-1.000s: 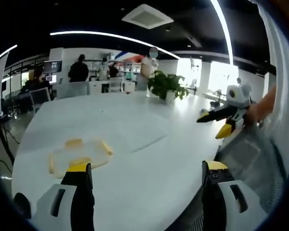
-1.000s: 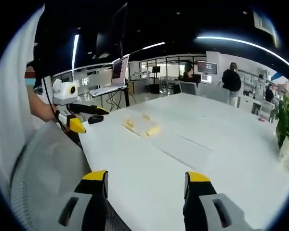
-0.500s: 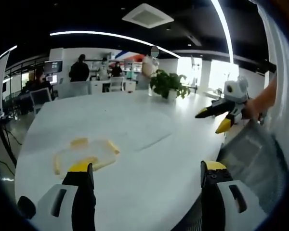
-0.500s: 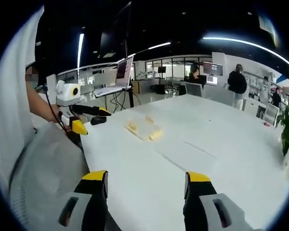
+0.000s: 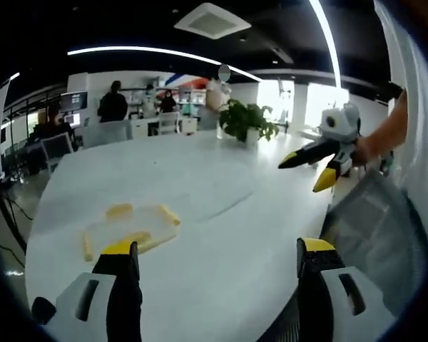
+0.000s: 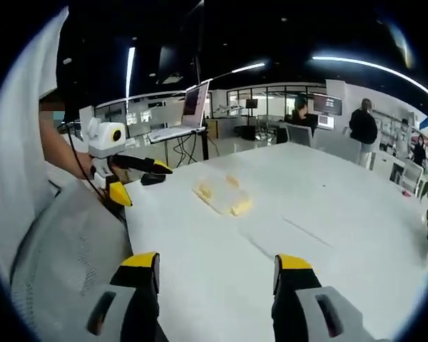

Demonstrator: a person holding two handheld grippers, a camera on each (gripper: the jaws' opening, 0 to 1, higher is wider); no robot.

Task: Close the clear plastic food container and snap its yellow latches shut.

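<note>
No writing readable on anything. Left gripper view: your left claw (image 5: 212, 258) has its jaws apart, nothing between them. Container (image 5: 128, 226) lies flat on the white tabletop (image 5: 221, 228), just beyond the claw's left jaw, long axis running left-right with a slight tilt, yellow latches (image 5: 119, 209) on its edges. Potted plant (image 5: 247, 122) sits well past the container. Your right claw (image 5: 308, 165), jaws spread and empty, hovers near the tabletop edge, well right of the container.

Black claw (image 5: 214, 260) jaws, yellow tips, white housings, seemingly white sleeve (image 6: 18, 149)
</note>
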